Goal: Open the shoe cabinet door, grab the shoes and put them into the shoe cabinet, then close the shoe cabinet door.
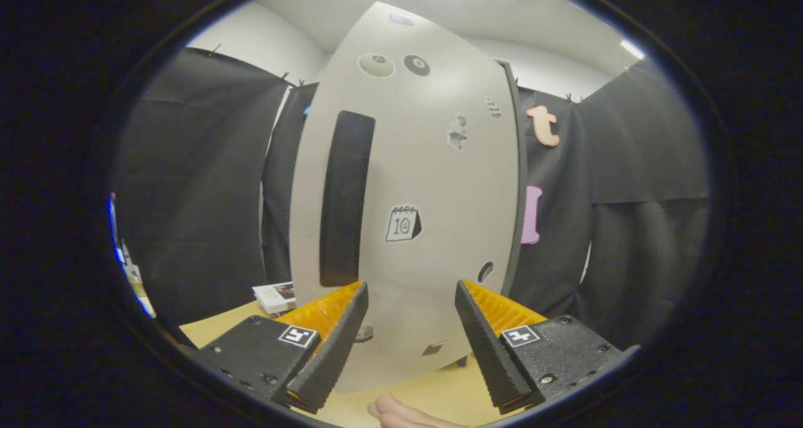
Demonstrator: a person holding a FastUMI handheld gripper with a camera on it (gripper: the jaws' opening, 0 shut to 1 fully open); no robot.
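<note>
The white shoe cabinet door [426, 164] stands upright just ahead of my fingers, its front facing me. A tall black handle slot [344, 196] runs down its left half, above and just beyond my left fingertip. Small stickers dot the door, among them a calendar one [403, 223]. A dark edge of the cabinet [518, 164] shows along the door's right side. My gripper [411, 285] is open and holds nothing, its fingers spread in front of the door's lower part.
The cabinet stands on a light wooden table [219, 327]. A small white box [276, 296] lies on the table left of the cabinet. Part of a person's hand [401, 412] shows below my fingers. Black cloth walls surround the booth.
</note>
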